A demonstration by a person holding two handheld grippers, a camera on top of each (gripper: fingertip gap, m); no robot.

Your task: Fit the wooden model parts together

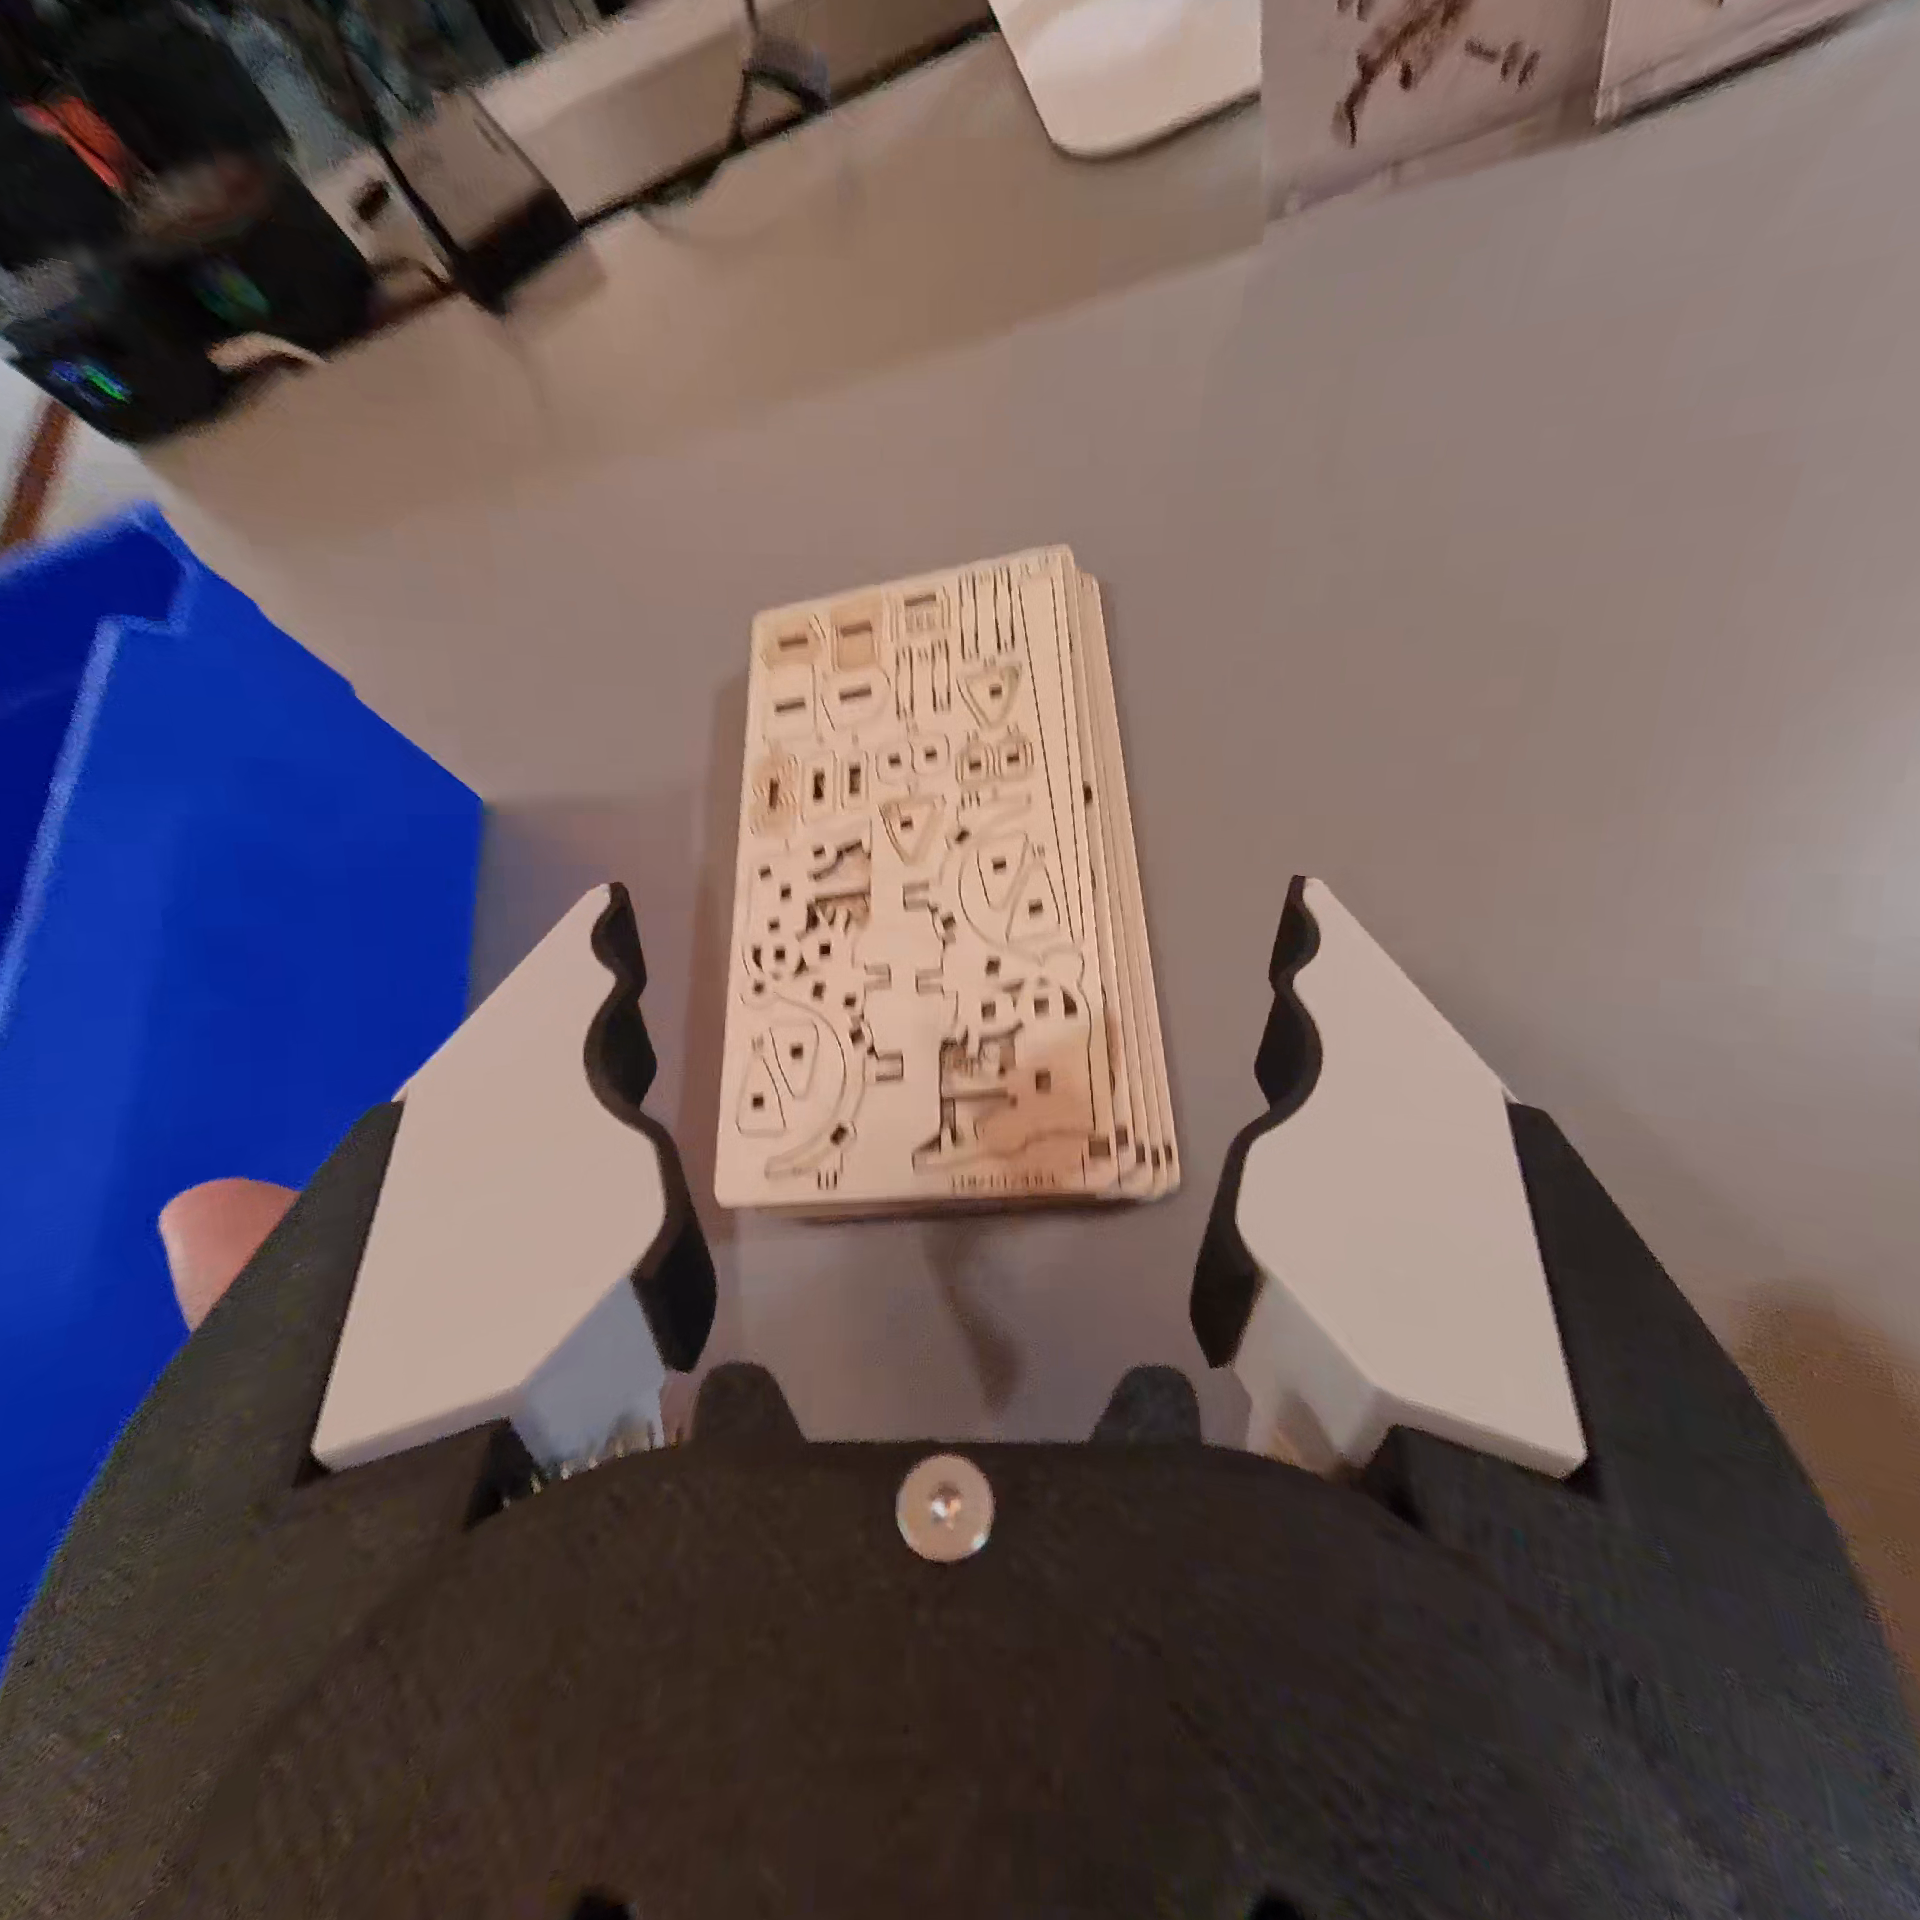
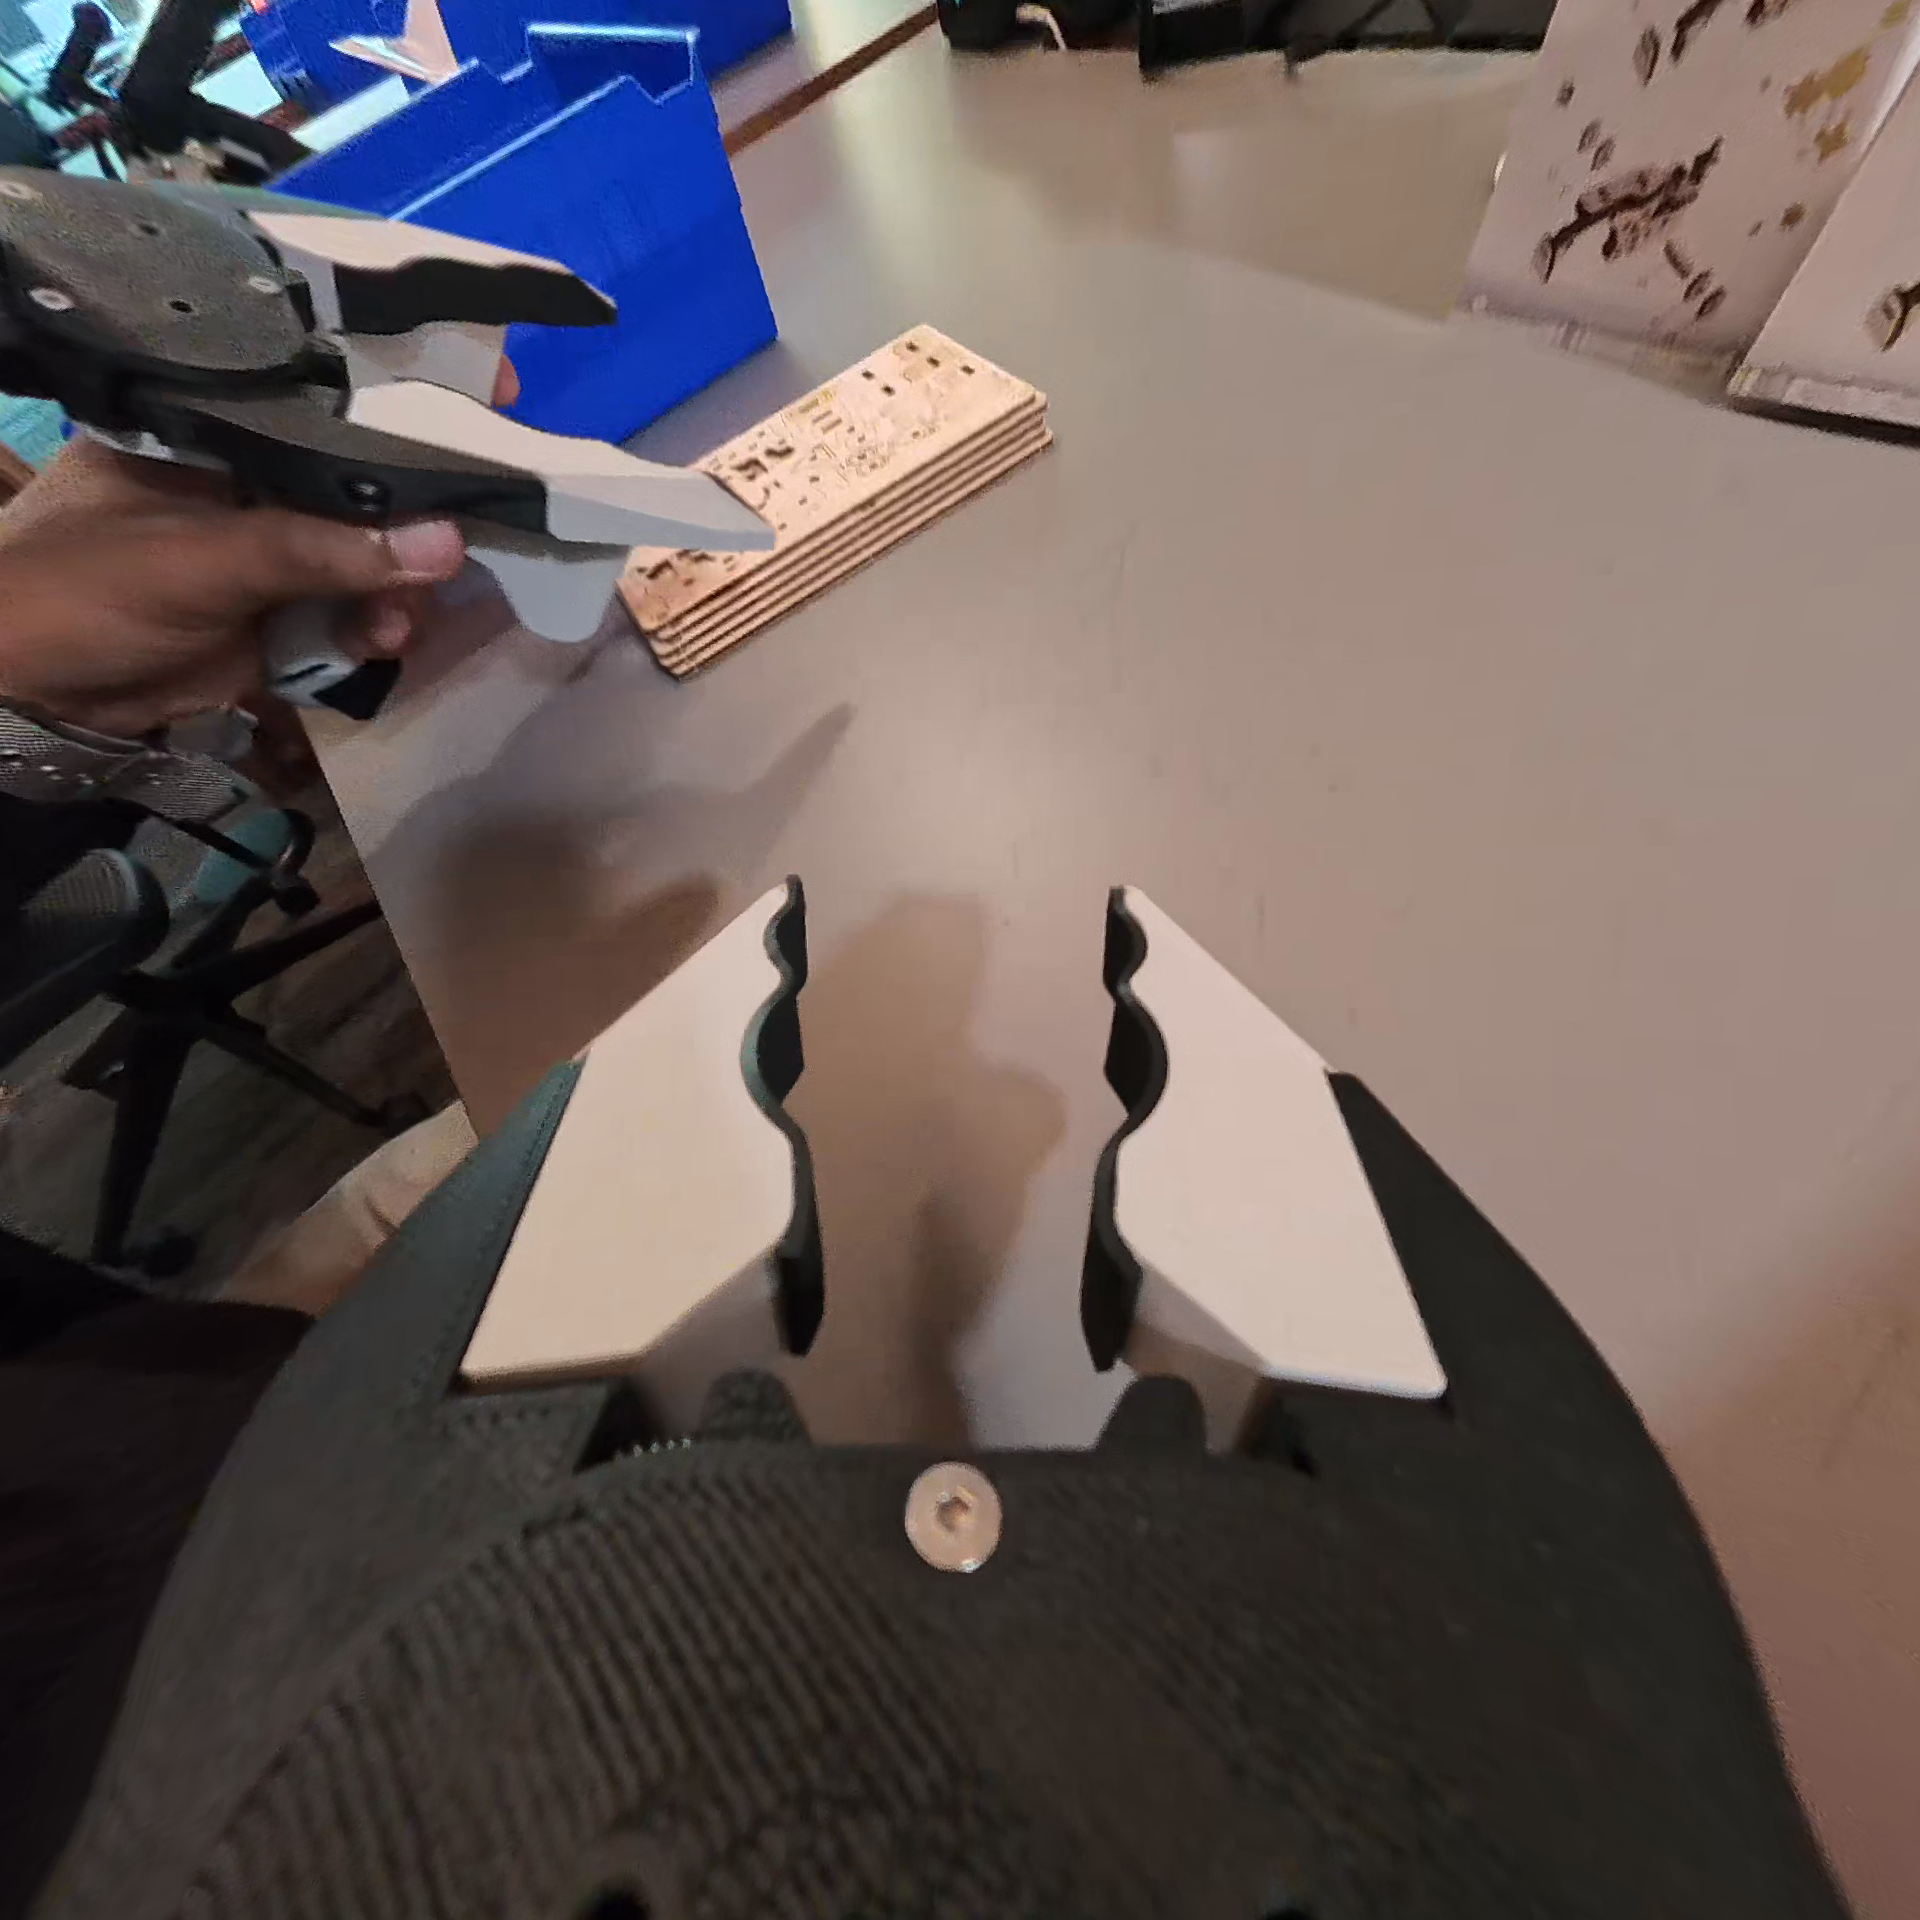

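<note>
A stack of thin wooden sheets (image 1: 940, 883) lies flat on the grey worktop (image 1: 1455, 623). The sheets have many small model parts cut into them (none of the parts look popped out). The stack is neat, with the edges of the lower sheets showing on the right side.

The left gripper (image 1: 956, 904) hangs above the near end of the stack. Its fingers (image 1: 499, 1143) are spread wide apart and hold nothing. The stack shows in the gap between them. A blue bin (image 1: 208, 883) stands on the left, just beside the stack.

The right gripper (image 2: 954, 904) is over a bare part of the worktop, well apart from the stack, which lies farther away and to the left. Its fingers (image 2: 665, 1174) are also apart and empty.

In the right wrist view, a hand (image 2: 177, 603) holds the left gripper near the stack. Two white boards with dark marks (image 2: 1662, 187) stand at the far right.
</note>
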